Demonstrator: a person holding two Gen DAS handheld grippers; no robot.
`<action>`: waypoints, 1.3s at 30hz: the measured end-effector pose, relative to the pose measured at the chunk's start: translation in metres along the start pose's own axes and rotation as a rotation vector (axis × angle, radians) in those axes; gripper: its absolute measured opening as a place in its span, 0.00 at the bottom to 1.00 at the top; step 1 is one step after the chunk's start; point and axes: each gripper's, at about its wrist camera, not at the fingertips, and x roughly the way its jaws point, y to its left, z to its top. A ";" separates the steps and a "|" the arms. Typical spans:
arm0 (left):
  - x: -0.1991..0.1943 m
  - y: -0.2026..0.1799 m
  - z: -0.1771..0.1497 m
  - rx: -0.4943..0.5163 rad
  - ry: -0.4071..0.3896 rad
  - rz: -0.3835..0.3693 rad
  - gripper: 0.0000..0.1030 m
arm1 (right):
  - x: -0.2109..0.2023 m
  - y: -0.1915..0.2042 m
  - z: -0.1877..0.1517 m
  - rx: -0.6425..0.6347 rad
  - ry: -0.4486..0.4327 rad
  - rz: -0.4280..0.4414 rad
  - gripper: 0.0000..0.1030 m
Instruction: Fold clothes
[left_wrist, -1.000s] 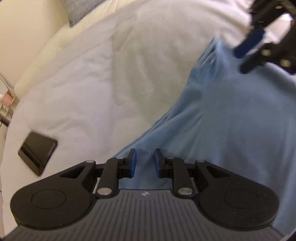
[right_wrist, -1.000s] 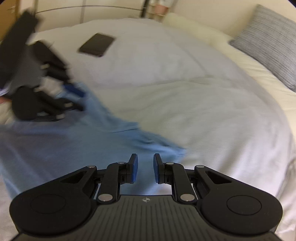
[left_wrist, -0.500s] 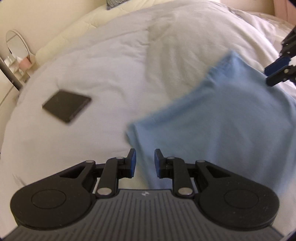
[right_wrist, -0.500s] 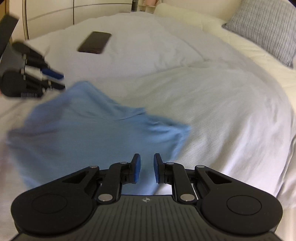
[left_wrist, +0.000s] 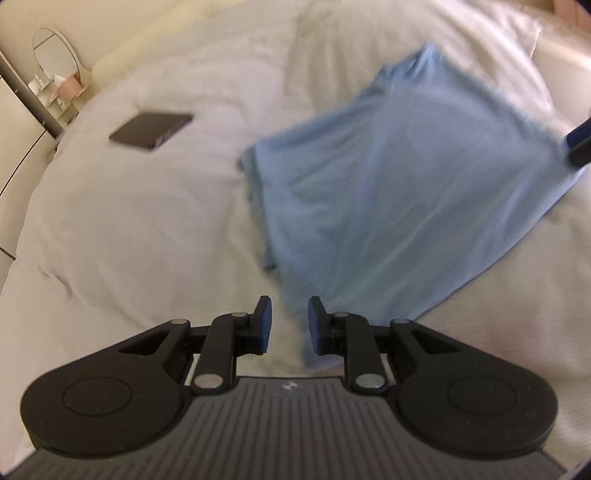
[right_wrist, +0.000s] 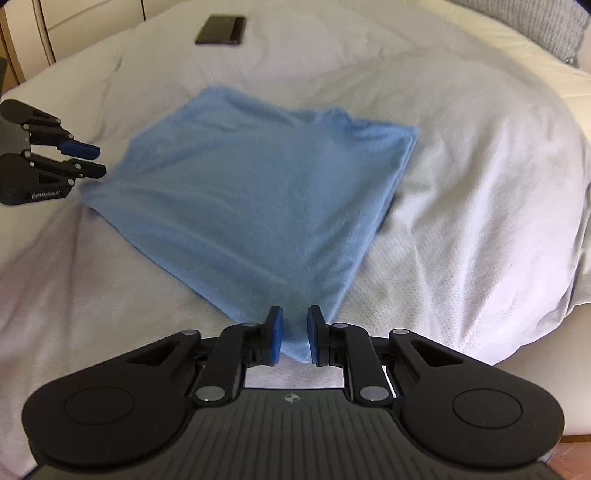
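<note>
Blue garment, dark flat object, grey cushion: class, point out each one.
blue garment (right_wrist: 258, 192), right wrist view, middle of folded cloth
dark flat object (left_wrist: 151, 131), left wrist view, top face
grey cushion (right_wrist: 561, 33), right wrist view, visible corner

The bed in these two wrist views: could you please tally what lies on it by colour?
Light blue: 1, the folded garment
Black: 1, the flat phone-like slab
Grey striped: 1, the pillow
Total: 3

Blue cloth (left_wrist: 402, 177) folded on white duvet (left_wrist: 129, 221), corner btwn left gripper (left_wrist: 288, 325) jaws, dark phone (left_wrist: 151, 131) apart
</note>
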 end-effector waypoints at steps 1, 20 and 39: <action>-0.006 -0.006 0.002 0.002 -0.014 -0.014 0.18 | -0.002 0.004 0.002 0.007 -0.012 0.010 0.17; -0.038 -0.012 -0.025 -0.331 0.065 -0.057 0.47 | -0.015 0.039 -0.011 0.224 -0.062 -0.047 0.42; -0.189 0.034 -0.027 -0.575 0.000 -0.087 0.99 | -0.143 0.100 0.011 0.408 -0.071 -0.162 0.90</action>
